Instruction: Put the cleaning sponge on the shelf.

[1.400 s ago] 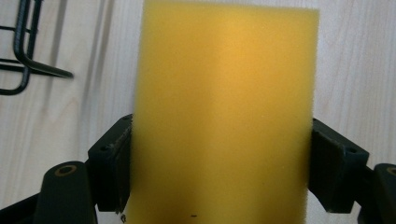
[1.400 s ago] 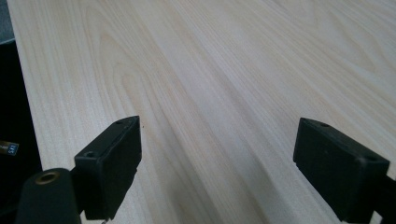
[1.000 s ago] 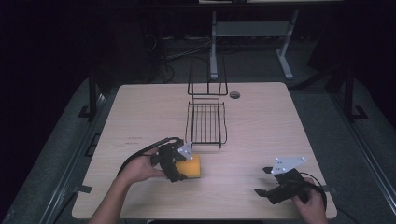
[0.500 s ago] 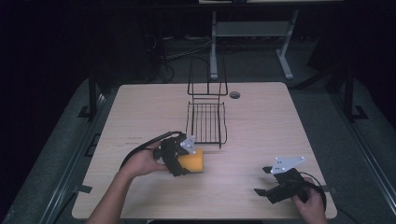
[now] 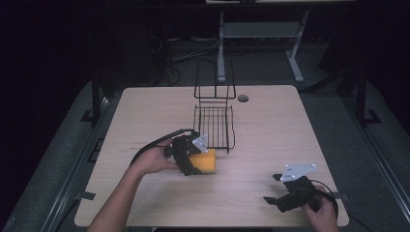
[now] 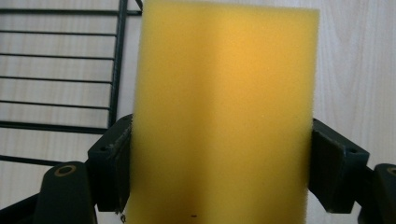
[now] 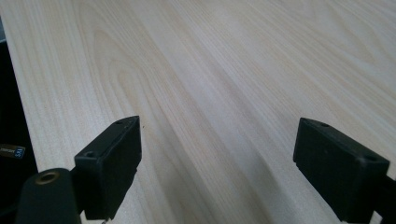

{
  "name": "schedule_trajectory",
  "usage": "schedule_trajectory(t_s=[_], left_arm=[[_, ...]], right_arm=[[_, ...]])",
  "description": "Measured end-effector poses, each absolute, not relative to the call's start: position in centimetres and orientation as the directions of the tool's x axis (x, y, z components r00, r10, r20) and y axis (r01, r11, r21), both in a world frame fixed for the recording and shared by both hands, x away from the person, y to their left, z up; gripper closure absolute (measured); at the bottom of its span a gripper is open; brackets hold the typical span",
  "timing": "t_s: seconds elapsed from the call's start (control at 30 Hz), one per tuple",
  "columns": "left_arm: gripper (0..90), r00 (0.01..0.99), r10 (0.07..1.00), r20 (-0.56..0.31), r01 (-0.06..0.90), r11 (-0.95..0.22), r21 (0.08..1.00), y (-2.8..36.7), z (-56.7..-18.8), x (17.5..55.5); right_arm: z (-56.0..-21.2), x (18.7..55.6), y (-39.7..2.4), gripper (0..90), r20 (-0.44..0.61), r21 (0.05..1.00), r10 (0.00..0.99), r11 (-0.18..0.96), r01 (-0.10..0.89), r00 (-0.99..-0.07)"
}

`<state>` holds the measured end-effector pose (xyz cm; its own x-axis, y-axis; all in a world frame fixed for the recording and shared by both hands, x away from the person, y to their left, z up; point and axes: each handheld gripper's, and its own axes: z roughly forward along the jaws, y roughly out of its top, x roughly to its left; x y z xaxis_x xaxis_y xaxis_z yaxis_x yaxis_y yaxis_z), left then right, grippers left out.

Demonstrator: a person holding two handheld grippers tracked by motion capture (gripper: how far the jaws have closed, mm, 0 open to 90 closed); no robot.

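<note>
Left tool (image 5: 193, 159) grips the sponge (image 5: 204, 161) beside the rack (image 5: 213, 126); right tool (image 5: 285, 197) gapes wide near the table (image 5: 145, 111) edge.

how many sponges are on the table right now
1. The yellow sponge sits between the jaws of the left gripper, just in front of the black wire rack. None shows inside the rack or near the right gripper.

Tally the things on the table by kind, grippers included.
Sponge: 1, yellow, clamped in the left gripper
Wire rack: 1, black
Grippers: 2, left gripper and right gripper, the right one open over bare table
Total: 4
</note>
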<state>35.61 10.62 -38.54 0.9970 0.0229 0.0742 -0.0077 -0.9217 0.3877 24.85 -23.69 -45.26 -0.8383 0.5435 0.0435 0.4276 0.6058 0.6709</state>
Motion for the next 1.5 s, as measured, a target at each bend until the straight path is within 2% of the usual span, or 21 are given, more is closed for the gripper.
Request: schedule_trajectory(t_s=[1.5], left_arm=[[21.2, 0.996, -0.040, 0.077, -0.065, -0.930, 0.361, 7.5, -37.2, 40.9]], right_arm=[[-45.4, 25.1, -23.9, 15.0, 0.043, 0.660, 0.573, 0.599, 0.454, -0.819]])
